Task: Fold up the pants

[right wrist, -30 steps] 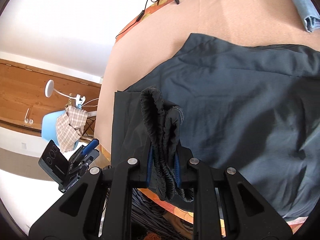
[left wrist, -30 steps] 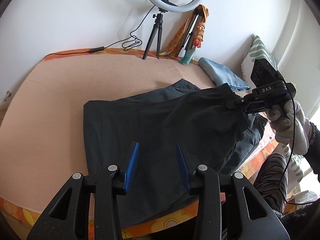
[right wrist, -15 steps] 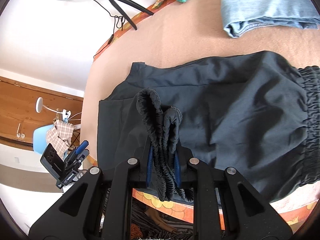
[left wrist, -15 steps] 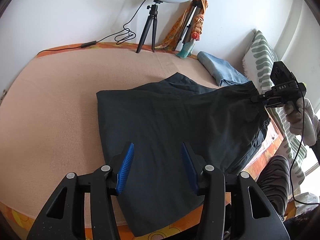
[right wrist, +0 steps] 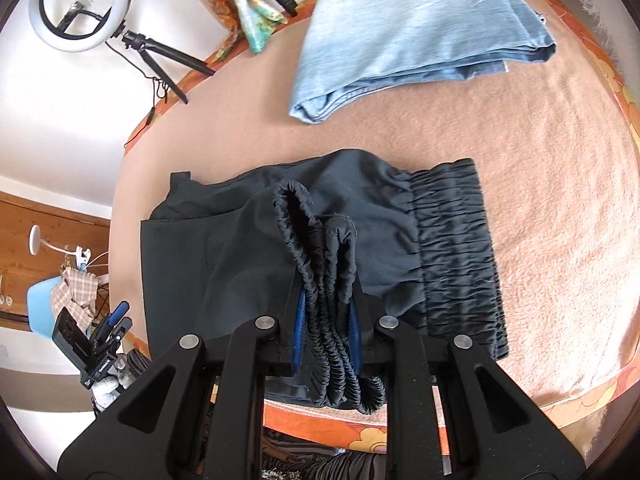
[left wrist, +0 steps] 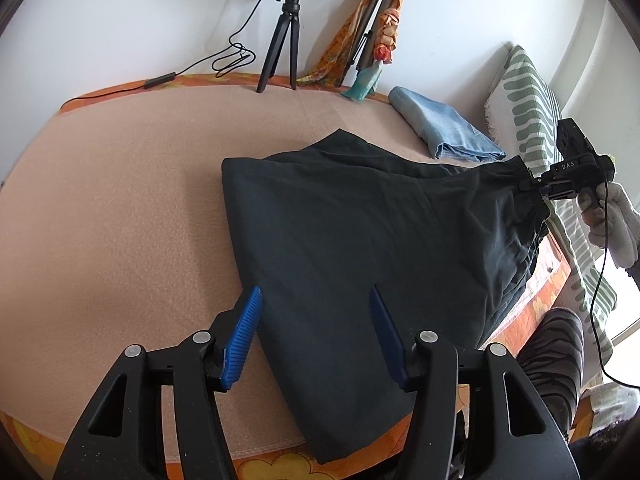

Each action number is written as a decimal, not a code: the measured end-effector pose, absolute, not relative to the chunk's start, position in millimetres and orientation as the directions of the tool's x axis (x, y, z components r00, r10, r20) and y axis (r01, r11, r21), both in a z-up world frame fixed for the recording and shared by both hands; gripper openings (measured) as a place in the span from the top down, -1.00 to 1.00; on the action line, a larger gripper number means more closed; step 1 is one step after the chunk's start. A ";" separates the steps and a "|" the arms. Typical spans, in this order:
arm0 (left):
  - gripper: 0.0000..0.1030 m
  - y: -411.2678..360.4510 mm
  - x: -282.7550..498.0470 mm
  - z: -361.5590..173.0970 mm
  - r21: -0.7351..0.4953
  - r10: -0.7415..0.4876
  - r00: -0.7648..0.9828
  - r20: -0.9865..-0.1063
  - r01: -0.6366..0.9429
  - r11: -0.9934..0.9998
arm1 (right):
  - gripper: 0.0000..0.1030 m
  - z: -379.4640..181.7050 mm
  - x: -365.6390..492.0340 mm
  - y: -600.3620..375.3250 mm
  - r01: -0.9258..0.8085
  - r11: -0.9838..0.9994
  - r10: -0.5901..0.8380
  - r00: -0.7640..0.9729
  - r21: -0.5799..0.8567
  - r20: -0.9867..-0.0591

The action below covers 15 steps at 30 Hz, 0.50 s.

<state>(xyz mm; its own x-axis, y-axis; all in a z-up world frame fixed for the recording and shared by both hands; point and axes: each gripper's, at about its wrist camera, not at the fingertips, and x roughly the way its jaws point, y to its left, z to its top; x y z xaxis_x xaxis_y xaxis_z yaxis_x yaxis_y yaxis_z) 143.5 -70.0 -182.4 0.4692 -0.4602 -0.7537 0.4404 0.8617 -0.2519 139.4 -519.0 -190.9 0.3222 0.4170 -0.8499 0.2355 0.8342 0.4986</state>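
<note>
Dark grey pants (left wrist: 360,240) lie across the peach bed cover (left wrist: 120,200), folded lengthwise, legs toward the near edge. My left gripper (left wrist: 314,332) is open and empty, hovering above the leg end. My right gripper (right wrist: 326,312) is shut on the bunched elastic waistband (right wrist: 316,240) and holds it up above the rest of the waistband (right wrist: 456,256) lying flat. The right gripper also shows in the left wrist view (left wrist: 536,188) at the right bed edge, pulling the fabric taut.
Folded light blue jeans (left wrist: 444,124) lie at the far right, also in the right wrist view (right wrist: 420,32). A ring light on a tripod (left wrist: 288,40) and a colourful scarf (left wrist: 376,32) stand at the wall. A striped pillow (left wrist: 532,120) lies right. The orange bed edge (left wrist: 280,464) is near.
My right gripper carried the gripped waistband rightward toward the bed's right side, stretching the pants out. My left gripper drew back and shifted left; it stayed open.
</note>
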 end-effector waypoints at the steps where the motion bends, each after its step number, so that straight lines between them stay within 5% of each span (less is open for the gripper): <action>1: -0.16 -69.8 143.6 -182.8 -0.252 -0.455 0.470 -0.756 0.433 0.866 | 0.63 -194.6 140.8 -522.6 0.240 0.836 0.412 0.322 0.494 -0.853; 12: -0.16 -61.5 135.2 -198.4 -0.270 -0.424 0.444 -0.789 0.369 0.889 | 0.63 -232.6 149.6 -541.3 0.269 0.867 0.348 0.277 0.420 -0.896; 15: -0.16 -61.9 132.7 -205.4 -0.276 -0.415 0.431 -0.801 0.350 0.895 | 0.49 -227.1 148.3 -535.8 0.232 0.905 0.292 0.268 0.355 -0.918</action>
